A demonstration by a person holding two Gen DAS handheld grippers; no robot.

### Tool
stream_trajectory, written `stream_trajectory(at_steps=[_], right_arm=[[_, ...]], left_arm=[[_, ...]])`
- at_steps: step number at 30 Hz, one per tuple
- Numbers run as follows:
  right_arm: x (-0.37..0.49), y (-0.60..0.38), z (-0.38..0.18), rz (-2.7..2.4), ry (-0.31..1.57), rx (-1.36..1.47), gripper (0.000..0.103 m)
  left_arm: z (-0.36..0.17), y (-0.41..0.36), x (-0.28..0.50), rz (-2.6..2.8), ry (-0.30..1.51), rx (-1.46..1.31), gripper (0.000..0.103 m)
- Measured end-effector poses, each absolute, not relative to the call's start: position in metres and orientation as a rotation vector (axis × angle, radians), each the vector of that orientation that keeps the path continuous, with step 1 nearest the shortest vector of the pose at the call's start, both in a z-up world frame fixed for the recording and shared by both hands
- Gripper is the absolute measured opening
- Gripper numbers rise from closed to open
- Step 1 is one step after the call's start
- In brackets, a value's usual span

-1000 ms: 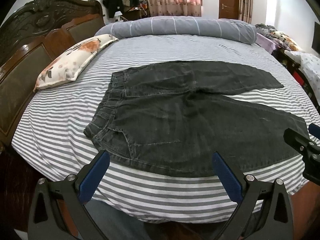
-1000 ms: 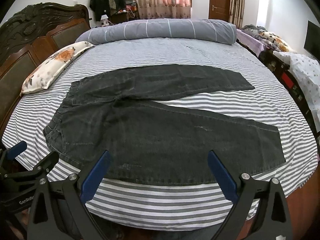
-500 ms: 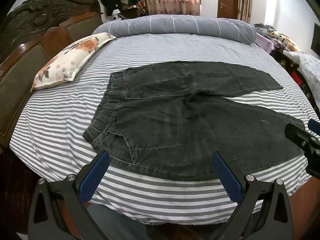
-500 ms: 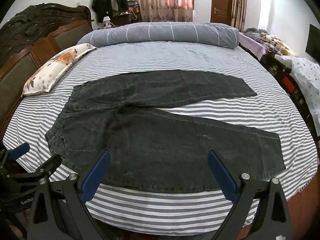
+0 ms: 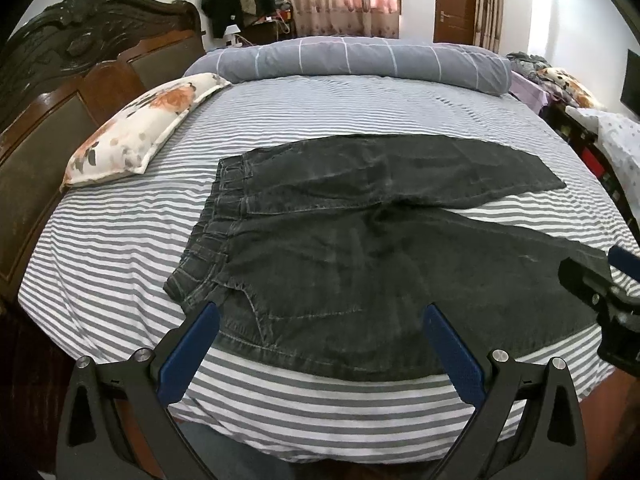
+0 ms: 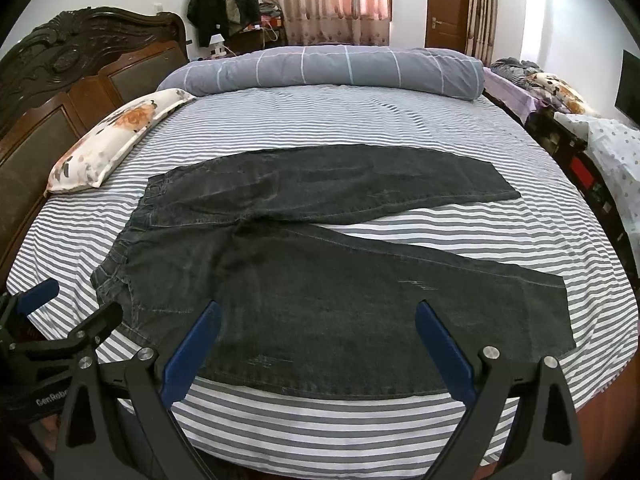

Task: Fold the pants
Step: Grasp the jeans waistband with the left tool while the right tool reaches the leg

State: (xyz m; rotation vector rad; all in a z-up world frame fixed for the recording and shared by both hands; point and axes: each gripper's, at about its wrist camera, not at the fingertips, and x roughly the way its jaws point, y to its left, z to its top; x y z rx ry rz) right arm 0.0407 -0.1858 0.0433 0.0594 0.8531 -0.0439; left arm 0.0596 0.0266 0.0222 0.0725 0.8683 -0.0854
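Dark grey denim pants lie flat on the striped bed, waistband to the left, both legs spread apart toward the right; they also show in the right wrist view. My left gripper is open and empty, just above the near edge of the hip area. My right gripper is open and empty, above the near edge of the closer leg. Each gripper shows at the edge of the other's view: the right one and the left one.
The bed has a grey-and-white striped sheet. A floral pillow lies at the left by the dark wooden headboard. A rolled grey duvet lies along the far side. Cluttered furniture stands at the right.
Both grippers have moved slightly forward toward the pants' near edge. The pants have not moved. Both jaws stay open.
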Motion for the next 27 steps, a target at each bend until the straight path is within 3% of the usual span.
stream_trajectory(at_steps=[5, 9, 14, 20, 27], right_arm=[[0.051, -0.185, 0.035, -0.015, 0.863, 0.064, 0.096], [0.063, -0.183, 0.027, 0.007, 0.864, 0.067, 0.096], [0.096, -0.177, 0.014, 0.044, 0.869, 0.067, 0.096], [0.154, -0.173, -0.014, 0.074, 0.894, 0.126, 0.096], [0.215, -0.163, -0.055, 0.071, 0.949, 0.109, 0.094]], left_arm=[[0.023, 0.047, 0.083, -0.084, 0.886, 0.02, 0.099], [0.02, 0.08, 0.12, -0.043, 0.922, -0.032, 0.075], [0.013, 0.131, 0.181, -0.027, 0.945, -0.101, 0.065], [-0.004, 0.181, 0.26, -0.124, 0.979, -0.279, 0.044], [-0.049, 0.211, 0.337, -0.176, 1.023, -0.412, 0.038]])
